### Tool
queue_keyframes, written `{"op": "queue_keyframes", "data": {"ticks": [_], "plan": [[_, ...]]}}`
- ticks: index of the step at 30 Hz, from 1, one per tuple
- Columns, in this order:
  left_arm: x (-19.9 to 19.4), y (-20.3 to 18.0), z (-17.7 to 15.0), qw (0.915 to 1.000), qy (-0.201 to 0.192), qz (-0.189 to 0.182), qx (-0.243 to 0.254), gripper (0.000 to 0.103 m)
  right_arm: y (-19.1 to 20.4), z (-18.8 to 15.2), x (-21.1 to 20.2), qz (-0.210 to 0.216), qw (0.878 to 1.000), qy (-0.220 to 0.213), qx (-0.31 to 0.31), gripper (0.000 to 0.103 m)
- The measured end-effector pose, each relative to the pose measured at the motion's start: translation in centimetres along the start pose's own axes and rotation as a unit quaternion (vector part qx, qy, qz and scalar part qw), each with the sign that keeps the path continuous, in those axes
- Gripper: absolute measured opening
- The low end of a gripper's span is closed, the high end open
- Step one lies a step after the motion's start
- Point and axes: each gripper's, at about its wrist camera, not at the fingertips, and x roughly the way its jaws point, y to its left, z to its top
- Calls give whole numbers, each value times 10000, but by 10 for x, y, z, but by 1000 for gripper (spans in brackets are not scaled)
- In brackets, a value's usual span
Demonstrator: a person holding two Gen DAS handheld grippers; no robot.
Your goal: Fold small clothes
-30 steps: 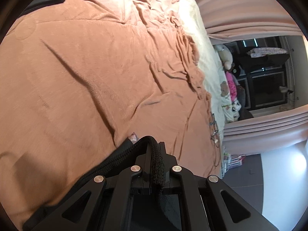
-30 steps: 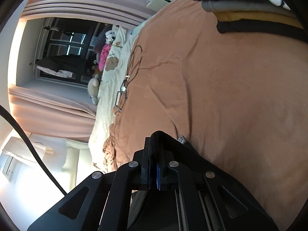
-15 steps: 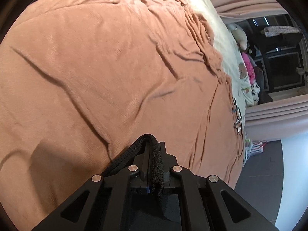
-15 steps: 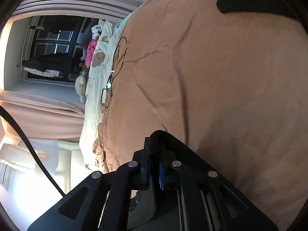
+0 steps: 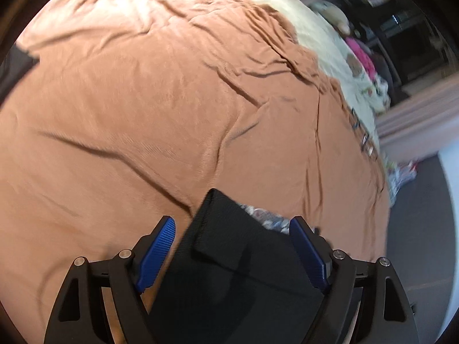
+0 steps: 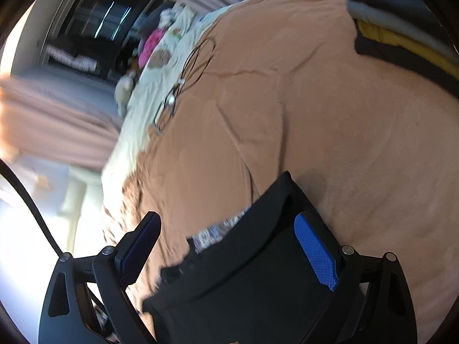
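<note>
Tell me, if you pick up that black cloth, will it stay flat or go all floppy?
Probably floppy: the black cloth lies folded over itself on the blanket, its corner flap lying flat, so it bends easily. It looks thin, so likely light. It should not slide much, since the blanket looks soft and grippy. Both grippers' jaws are opening around it.

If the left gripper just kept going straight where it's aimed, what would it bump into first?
Most likely the black garment lying between the left gripper's opening jaws, untouched by the pads. Its folded edge sits right ahead, with the brown bedspread beneath. Depth is hard to judge here.
</note>
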Motion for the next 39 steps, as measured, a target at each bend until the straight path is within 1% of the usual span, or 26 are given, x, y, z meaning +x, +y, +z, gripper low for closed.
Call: {"op": "queue_keyframes", "data": {"ticks": [1,2,4,6,7,9,12,13,14,16,18,21,23,26,28,29,31,36,39], "plan": [[-2,-1,-1,9999,-2,64,140,83,3,-2,-4,-116,9996,50,-234,94],[-5,-4,-3,9991,13,160,387,83,8,1,-6,-204,9990,76,-378,94],[-5,-9,-4,9968,78,318,729,83,16,0,-13,-461,9954,168,-819,94],[-5,-17,-9,9904,169,572,1250,83,37,5,-5,-692,9904,252,-1169,94],[-4,-19,-11,9876,207,651,1416,83,41,4,-5,-802,9872,307,-1346,94],[-1,-27,-21,9742,316,918,2038,83,47,1,-4,-1045,9785,403,-1731,94],[5,-34,-33,9558,414,1251,2627,83,59,-6,2,-1358,9631,571,-2254,94],[7,-35,-36,9526,465,1288,2716,83,63,-10,7,-1448,9575,652,-2406,94],[12,-36,-40,9472,557,1345,2856,83,69,-14,11,-1507,9540,706,-2495,94],[18,-35,-45,9405,665,1427,3013,83,69,-21,17,-1681,9426,861,-2754,94],[27,-36,-51,9304,787,1569,3217,83,74,-25,23,-1827,9327,946,-2963,94],[40,-34,-56,9157,948,1866,3430,83,75,-26,35,-2069,9145,1054,-3313,94],[49,-32,-56,9104,1034,2000,3470,83,73,-28,43,-2205,9046,1130,-3469,94],[64,-28,-53,9064,1125,2114,3479,83,72,-28,58,-2284,8961,1235,-3600,94],[70,-26,-50,9071,1148,2126,3448,83,73,-30,74,-2392,8869,1332,-3719,94],[74,-26,-47,9087,1132,2108,3421,83,73,-29,84,-2436,8837,1349,-3762,94],[78,-29,-40,9089,1077,2117,3428,85,76,-26,98,-2464,8786,1369,-3854,94],[92,-40,-27,9106,999,2131,3398,85,81,-5,124,-2530,8776,1204,-3890,94],[102,-46,-16,9110,927,2150,3396,90,83,5,141,-2541,8785,1143,-3880,94]]}}
